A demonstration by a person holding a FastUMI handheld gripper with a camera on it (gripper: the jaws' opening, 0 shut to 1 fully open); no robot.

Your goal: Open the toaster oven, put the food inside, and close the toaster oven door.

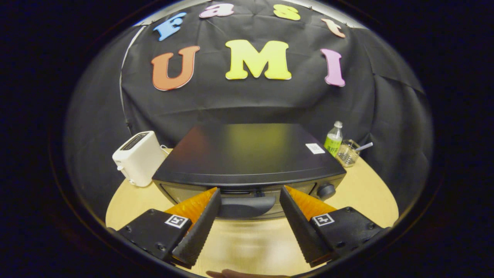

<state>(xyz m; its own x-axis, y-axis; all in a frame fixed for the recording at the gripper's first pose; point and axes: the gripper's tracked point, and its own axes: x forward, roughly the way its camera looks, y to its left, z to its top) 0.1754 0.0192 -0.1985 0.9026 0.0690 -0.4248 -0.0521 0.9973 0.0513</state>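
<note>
A black toaster oven (247, 154) stands on the round wooden table (370, 193), seen from above and in front. Its door is closed, and the dark door handle (247, 206) runs across the top of the door. My gripper (250, 191) is open, its two fingers spread wide on either side of the handle, with the fingertips close to the oven's front. Nothing is held between them. A knob (326, 190) sits at the right end of the oven's front. No food can be made out.
A white pop-up toaster (138, 157) stands left of the oven. Behind the oven's right corner are a green bottle (334, 139) and a clear glass holder (348, 152) with a utensil in it. A fingertip (227, 274) of a person shows below the gripper.
</note>
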